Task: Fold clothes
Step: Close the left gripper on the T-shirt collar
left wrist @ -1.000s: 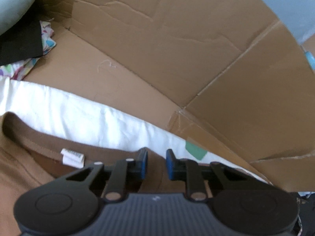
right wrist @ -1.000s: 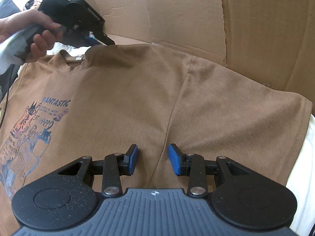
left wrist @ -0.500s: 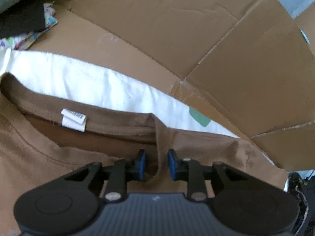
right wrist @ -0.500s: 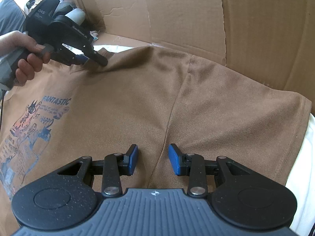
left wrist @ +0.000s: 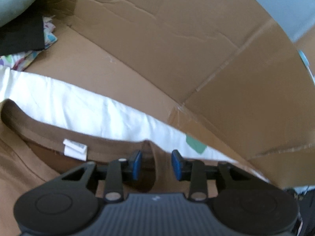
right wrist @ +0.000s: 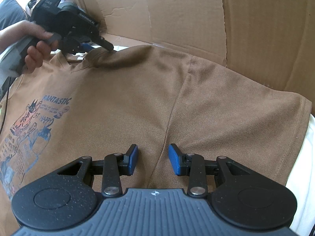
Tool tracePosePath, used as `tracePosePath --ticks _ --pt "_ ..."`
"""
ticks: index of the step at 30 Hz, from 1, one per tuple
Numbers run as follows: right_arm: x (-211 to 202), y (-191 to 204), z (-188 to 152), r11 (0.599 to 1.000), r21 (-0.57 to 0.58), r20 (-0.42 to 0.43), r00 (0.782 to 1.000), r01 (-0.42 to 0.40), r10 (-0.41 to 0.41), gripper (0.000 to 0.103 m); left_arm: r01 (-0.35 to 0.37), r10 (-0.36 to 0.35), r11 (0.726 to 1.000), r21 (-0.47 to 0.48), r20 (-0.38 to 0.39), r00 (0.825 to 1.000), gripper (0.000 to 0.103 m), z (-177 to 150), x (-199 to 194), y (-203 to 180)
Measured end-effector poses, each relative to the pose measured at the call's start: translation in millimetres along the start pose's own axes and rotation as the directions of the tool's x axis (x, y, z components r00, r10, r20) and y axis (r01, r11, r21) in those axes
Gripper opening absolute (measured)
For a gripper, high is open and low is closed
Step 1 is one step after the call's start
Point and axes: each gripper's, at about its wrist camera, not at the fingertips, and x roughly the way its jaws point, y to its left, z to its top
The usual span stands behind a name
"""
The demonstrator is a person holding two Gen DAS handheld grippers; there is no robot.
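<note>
My left gripper (left wrist: 155, 164) sits at the collar (left wrist: 110, 139) of the brown shirt (right wrist: 126, 106), just right of the white neck tag (left wrist: 75, 149). Its jaws have just been opening: half a second ago the blue pads were pinched on a raised ridge of cloth, and now they stand apart with that fold (left wrist: 152, 157) loose between them, neither pad pressing on it. The collar has sunk lower in my left view than it was then, and more of the white sheet (left wrist: 78, 108) shows beyond it.

From the right wrist view I see the hand (right wrist: 33, 45) on the left gripper's handle, with one black finger (right wrist: 107, 45) resting at the shirt's shoulder beside the neck. The little peak of fabric it held up a moment ago has slumped into a soft hump.

My right gripper (right wrist: 152, 158) has not changed. Its jaws are parted as before, hanging over the seam (right wrist: 173, 108) where the sleeve (right wrist: 236, 114) meets the body, with nothing gripped.

The shirt lies print side up, spread flat on the sheet, with cardboard (right wrist: 196, 15) standing behind it. The cat print (right wrist: 29, 127) is on my left, the sleeve stretched out to the right.
</note>
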Motion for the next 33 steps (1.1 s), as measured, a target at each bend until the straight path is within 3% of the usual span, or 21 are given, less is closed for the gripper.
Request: tracePosePath --ticks 6,7,8,9,12,20,28,33 --pt "-0.9 -1.0 0.2 1.000 -0.002 0.000 1.000 -0.002 0.002 0.042 -0.023 0.021 0.997 -0.079 -0.019 1.000 0.033 10.9 9.9 0.8" --pt "-1.1 -1.2 0.2 1.000 -0.001 0.001 1.000 -0.002 0.002 0.042 -0.038 0.036 0.996 -0.087 -0.022 0.999 0.022 11.1 11.6 -0.1" --pt "-1.2 -1.2 0.2 1.000 0.000 0.001 1.000 -0.002 0.002 0.042 -0.040 0.038 0.995 -0.090 -0.024 0.999 0.006 11.2 12.5 -1.7" --pt "-1.6 -1.4 0.1 1.000 0.001 0.001 1.000 -0.003 0.003 0.042 -0.029 0.027 0.996 -0.089 -0.030 0.999 0.001 10.9 13.9 -3.8" --pt "-1.7 -1.9 1.1 1.000 0.006 -0.002 1.000 -0.003 0.003 0.042 -0.030 0.029 0.999 -0.034 -0.015 0.999 0.001 12.0 10.2 -14.1" --pt "-1.0 -2.5 1.2 1.000 0.007 -0.003 1.000 -0.006 0.006 0.042 0.052 -0.057 0.998 0.038 0.142 0.988 0.001 12.8 -17.0 -15.4" --pt "-0.1 -2.6 -1.3 1.000 0.001 -0.007 1.000 -0.005 0.005 0.042 0.011 -0.017 0.994 0.105 0.063 0.998 0.002 -17.2 3.3 -9.9" --pt "-1.7 -2.8 9.9 1.000 0.020 -0.033 0.999 -0.002 0.003 0.041 0.011 -0.019 0.991 0.133 0.061 0.998 0.003 -31.1 1.3 -5.0"
